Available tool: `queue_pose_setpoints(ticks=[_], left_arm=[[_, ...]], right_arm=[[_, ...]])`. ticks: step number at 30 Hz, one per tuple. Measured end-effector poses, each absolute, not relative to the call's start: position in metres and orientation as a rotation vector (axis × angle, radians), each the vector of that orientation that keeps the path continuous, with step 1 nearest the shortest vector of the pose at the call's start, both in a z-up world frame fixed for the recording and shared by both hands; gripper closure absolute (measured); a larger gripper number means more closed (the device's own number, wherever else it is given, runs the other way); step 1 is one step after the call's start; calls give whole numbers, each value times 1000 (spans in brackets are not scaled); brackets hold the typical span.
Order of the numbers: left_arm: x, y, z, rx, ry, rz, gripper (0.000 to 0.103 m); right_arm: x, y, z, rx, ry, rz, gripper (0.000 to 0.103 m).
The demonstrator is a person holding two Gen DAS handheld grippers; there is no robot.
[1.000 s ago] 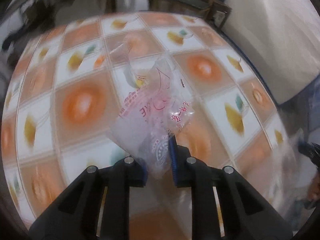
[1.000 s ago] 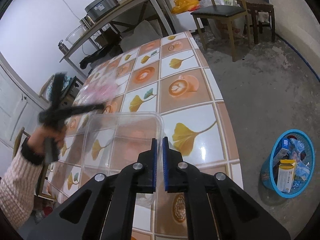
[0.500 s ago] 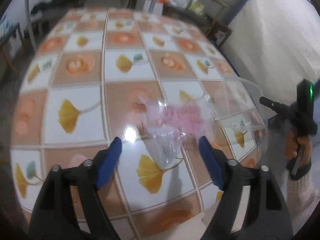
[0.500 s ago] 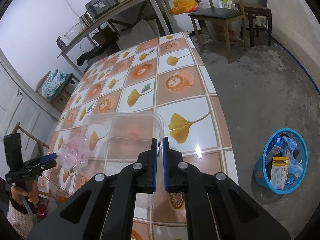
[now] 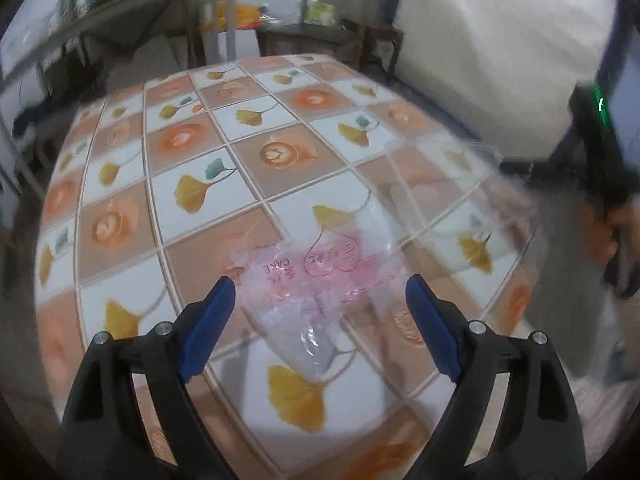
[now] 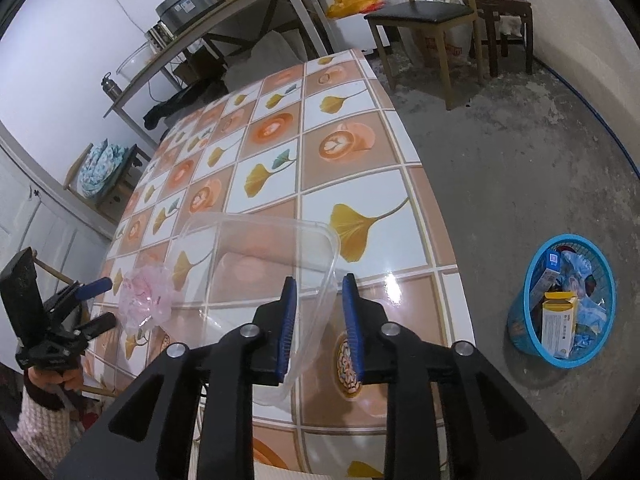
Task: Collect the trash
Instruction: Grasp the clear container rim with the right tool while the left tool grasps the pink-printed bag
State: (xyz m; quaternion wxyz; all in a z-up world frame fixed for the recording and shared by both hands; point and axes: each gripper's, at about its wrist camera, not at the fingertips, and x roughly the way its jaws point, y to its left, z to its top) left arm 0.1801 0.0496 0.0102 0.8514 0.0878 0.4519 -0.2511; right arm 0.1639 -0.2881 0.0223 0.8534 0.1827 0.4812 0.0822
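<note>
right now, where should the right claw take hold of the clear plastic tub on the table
Grip the near short wall of the clear rectangular plastic container at its rim, coming from the table's near edge. That thin upright wall already stands between the open right claw fingers, one inside and one outside, so closing should pinch it. The long sides look too wide to span.

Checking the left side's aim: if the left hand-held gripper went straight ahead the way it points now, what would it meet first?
Most likely the crumpled pink-printed plastic bag, lying on the tiled table between the open fingers of the left hand-held gripper. Depth is hard to judge.
</note>
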Motion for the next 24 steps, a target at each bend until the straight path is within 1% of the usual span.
queue_pose_setpoints(ticks=[2, 5, 8, 10, 13, 19, 20, 22, 23, 24], left_arm=[[182, 49, 8, 178, 964, -531, 20], [182, 45, 10, 206, 934, -589, 20], [179, 30, 16, 386, 869, -700, 20], [180, 20, 14, 511, 867, -777, 18], [195, 10, 3, 647, 936, -849, 18], [214, -2, -22, 771, 1056, -918, 18], [215, -3, -26, 787, 1071, -922, 17], [218, -3, -27, 747, 1075, -923, 19], [219, -2, -26, 724, 1078, -916, 22], [219, 0, -25, 690, 1082, -912, 29]], right_arm=[[163, -288, 23, 388, 1006, 172, 76], [164, -288, 21, 393, 1011, 172, 75], [166, -286, 18, 386, 1029, 177, 75], [167, -285, 18, 378, 1032, 183, 75], [167, -283, 20, 375, 1027, 188, 75], [167, -283, 15, 377, 1045, 190, 75], [167, -283, 15, 377, 1048, 190, 75], [168, -284, 13, 379, 1052, 191, 74], [169, -284, 12, 382, 1053, 193, 75], [169, -285, 11, 386, 1055, 196, 75]])
